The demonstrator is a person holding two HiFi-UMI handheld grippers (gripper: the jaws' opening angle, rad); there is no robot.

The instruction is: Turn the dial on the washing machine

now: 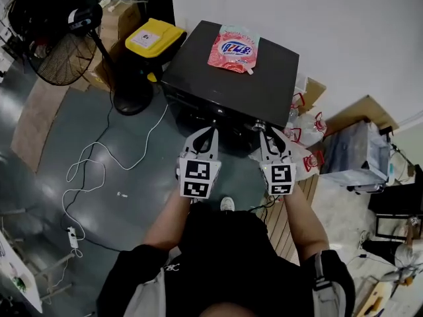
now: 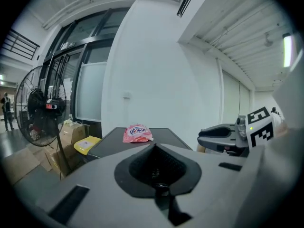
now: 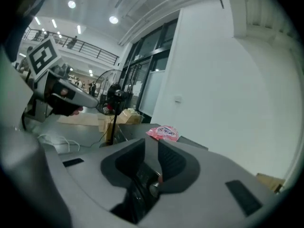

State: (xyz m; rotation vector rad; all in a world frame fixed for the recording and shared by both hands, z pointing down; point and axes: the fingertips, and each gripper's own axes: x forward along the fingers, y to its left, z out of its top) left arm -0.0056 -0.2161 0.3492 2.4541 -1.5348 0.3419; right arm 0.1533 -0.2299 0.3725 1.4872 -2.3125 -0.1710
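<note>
**A:** Starting at the left, what matters here?

**B:** The black standing fan (image 1: 63,51) and the yellow-lidded plastic bin (image 1: 155,37) sit off to the side and play no part. Next is the left gripper (image 1: 208,132). Its jaws are pressed together with nothing between them, and it is held near the machine's front edge.

**A:** And the machine itself?

**B:** It's a black box-shaped washing machine (image 1: 225,78) with a pink detergent pouch (image 1: 233,48) lying flat on its lid. The small round silvery dial (image 1: 258,125) is on the front panel, towards the right, just under the lid's edge.

**A:** Where is the right gripper?

**B:** The right gripper (image 1: 266,134) is right at the dial. Its jaws are slightly parted, and in its own view the dial (image 3: 153,189) shows low in the gap. I can't tell whether a pad is touching it yet.

**A:** How will the dial handle?

**B:** I'd judge it rigid, smooth and probably slick, and stiff to turn. It's fixed to a heavy body that won't move. I'd pinch the rim on opposite sides, squarely, then roll the wrist. A shallow or off-centre pinch would likely slip.
</note>
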